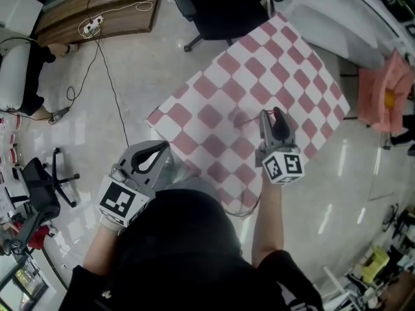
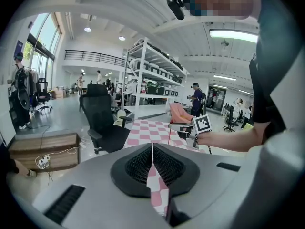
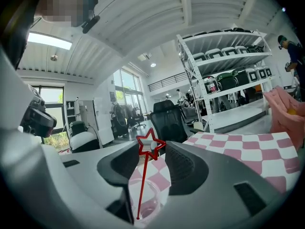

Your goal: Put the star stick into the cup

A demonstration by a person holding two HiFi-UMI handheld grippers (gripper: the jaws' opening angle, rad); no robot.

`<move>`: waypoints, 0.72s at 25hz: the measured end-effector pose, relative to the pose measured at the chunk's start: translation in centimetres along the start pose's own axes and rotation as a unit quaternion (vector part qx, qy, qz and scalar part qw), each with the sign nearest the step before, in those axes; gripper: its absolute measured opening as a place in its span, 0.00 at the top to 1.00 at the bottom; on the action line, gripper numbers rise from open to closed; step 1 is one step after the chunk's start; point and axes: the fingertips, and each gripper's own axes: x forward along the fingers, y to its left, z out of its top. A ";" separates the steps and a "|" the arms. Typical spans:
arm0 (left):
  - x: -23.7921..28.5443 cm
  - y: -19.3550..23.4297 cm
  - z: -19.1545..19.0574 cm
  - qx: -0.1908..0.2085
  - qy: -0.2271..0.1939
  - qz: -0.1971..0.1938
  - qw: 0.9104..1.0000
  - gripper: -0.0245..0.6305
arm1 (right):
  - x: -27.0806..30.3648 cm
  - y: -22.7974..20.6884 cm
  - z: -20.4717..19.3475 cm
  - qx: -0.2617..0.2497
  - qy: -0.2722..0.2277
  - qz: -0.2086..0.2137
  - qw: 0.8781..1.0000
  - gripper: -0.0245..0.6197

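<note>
On a checked bench (image 1: 259,63), the star stick (image 3: 143,186) stands in the cup (image 3: 155,197) between the right hand-held gripper's (image 3: 152,146) spread jaws; the left hand-held gripper (image 2: 152,149) is pressed together.

site: looking like an open-plan lab/workshop hall | tall storage racks (image 2: 147,80) holding bins | office chair (image 2: 100,118) sitting by checkered table (image 2: 152,130) | person (image 2: 196,99) standing beyond
</note>
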 end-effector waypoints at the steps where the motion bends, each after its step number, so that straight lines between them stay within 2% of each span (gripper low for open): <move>1: 0.1 0.0 -0.1 -0.001 0.000 0.000 1.000 0.90 | 0.0 -0.2 -0.1 0.002 0.001 -0.001 1.000 0.68; 7: 0.4 0.1 -0.2 -0.004 0.001 -0.002 1.000 0.89 | 0.6 -2.0 -0.5 0.023 0.010 -0.015 1.000 0.67; 13: 0.4 0.7 -0.1 -0.003 0.004 -0.001 1.000 0.89 | 1.4 -2.9 -1.1 0.045 0.020 -0.024 0.998 0.60; 18: 0.3 0.9 -0.1 -0.004 0.000 -0.005 1.000 0.89 | 1.4 -2.4 -1.1 0.043 0.022 -0.023 0.999 0.60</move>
